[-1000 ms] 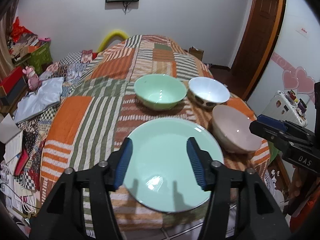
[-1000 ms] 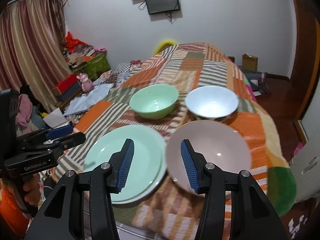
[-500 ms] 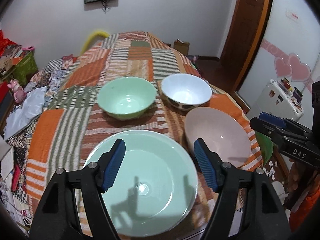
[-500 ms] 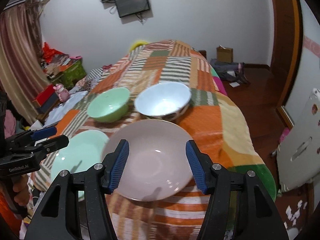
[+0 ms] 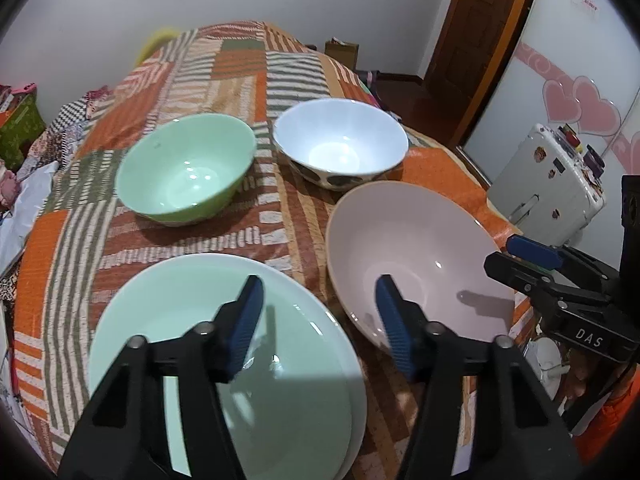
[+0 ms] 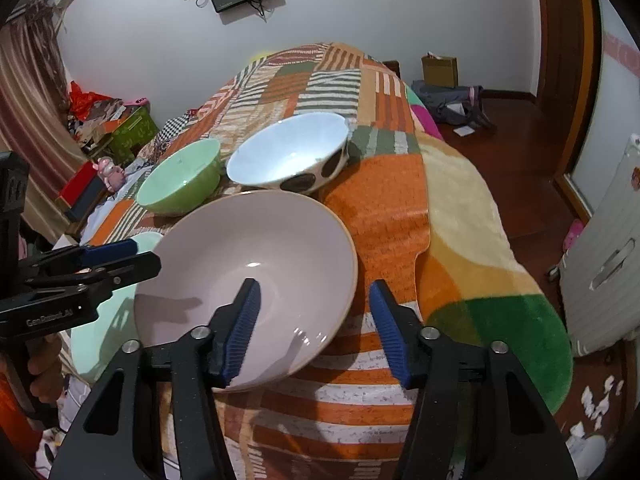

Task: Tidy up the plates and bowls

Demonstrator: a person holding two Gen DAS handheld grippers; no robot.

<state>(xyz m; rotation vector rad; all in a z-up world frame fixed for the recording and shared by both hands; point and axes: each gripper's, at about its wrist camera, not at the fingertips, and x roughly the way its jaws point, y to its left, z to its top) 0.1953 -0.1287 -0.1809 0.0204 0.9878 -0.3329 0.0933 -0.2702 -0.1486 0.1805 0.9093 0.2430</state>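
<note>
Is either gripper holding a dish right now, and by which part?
Nothing is held. The left gripper and right gripper are closing above the pink bowl, their pads pressing nothing.

A patchwork blanket (image 5: 248, 80) in orange, green, cream and striped panels is noted beneath all crockery. Nearest the left gripper's (image 5: 318, 320) blue-padded black jaws, a pale mint-green plate (image 5: 168, 320) is recorded. A pinkish-beige bowl (image 6: 248, 264) is seen under the right gripper (image 6: 314, 328), likewise black with blue ribbed pads. Beyond these, a light green bowl (image 5: 186, 168) and a white bowl (image 5: 340, 144) with dark spots on its outside are observed.
</note>
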